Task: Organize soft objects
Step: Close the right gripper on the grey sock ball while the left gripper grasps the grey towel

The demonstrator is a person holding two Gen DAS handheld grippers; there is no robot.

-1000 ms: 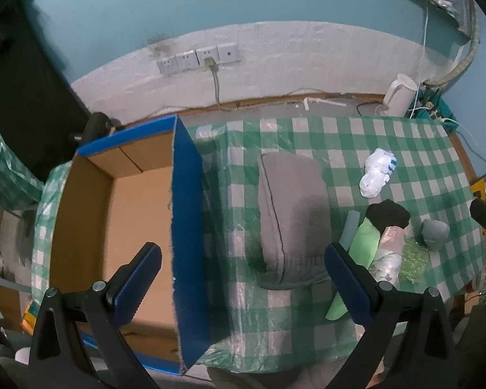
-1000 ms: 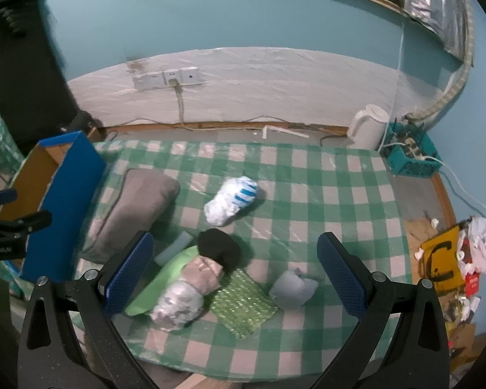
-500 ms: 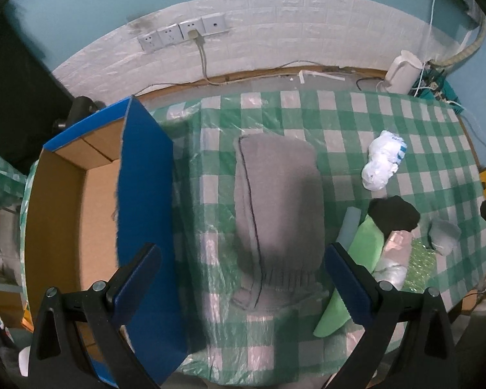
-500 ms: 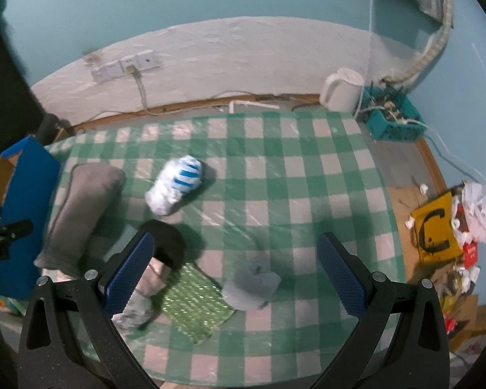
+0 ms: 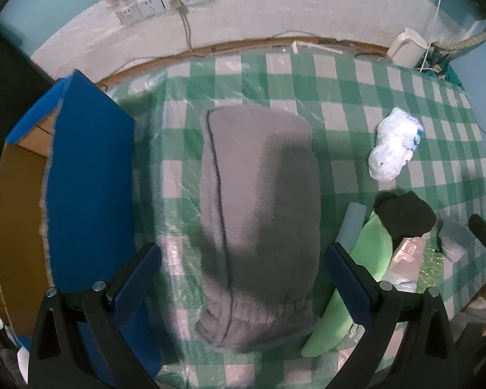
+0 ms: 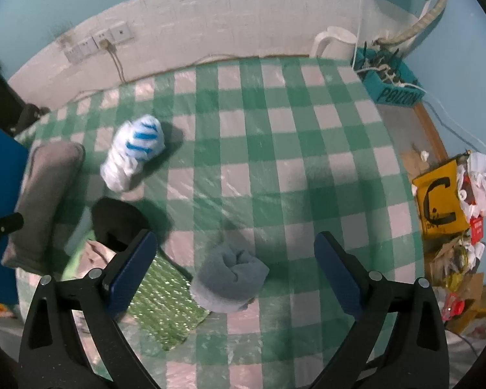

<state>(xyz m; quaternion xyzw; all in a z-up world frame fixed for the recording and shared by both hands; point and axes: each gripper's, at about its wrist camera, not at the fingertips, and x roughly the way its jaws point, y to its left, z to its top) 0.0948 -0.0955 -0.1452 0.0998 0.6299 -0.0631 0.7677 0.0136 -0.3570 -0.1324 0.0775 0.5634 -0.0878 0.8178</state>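
A folded grey garment point(image 5: 259, 220) lies on the green-checked table; my left gripper point(image 5: 243, 275) hovers open straddling its near end. A blue-sided cardboard box point(image 5: 84, 194) stands to its left. In the right wrist view my right gripper point(image 6: 233, 272) hangs open over a rolled grey-blue sock point(image 6: 230, 278). Around it lie a white and blue striped bundle point(image 6: 134, 152), a black roll point(image 6: 120, 220), a green bubble-wrap piece point(image 6: 165, 295) and a pink bundle point(image 6: 94, 256). The same bundle point(image 5: 393, 149), black roll point(image 5: 405, 215) and a light green pad point(image 5: 353, 291) show in the left view.
A white kettle point(image 6: 335, 42) and a teal basket of cables point(image 6: 388, 81) stand beyond the table's far right corner. Rubbish and a yellow bag point(image 6: 444, 204) lie on the floor at the right. Wall sockets point(image 5: 165, 3) with a cable sit behind.
Both grippers dropped closer to the table. The left shifted right from the box to over the grey garment; the right shifted right to over the grey-blue sock. Nothing was gripped.
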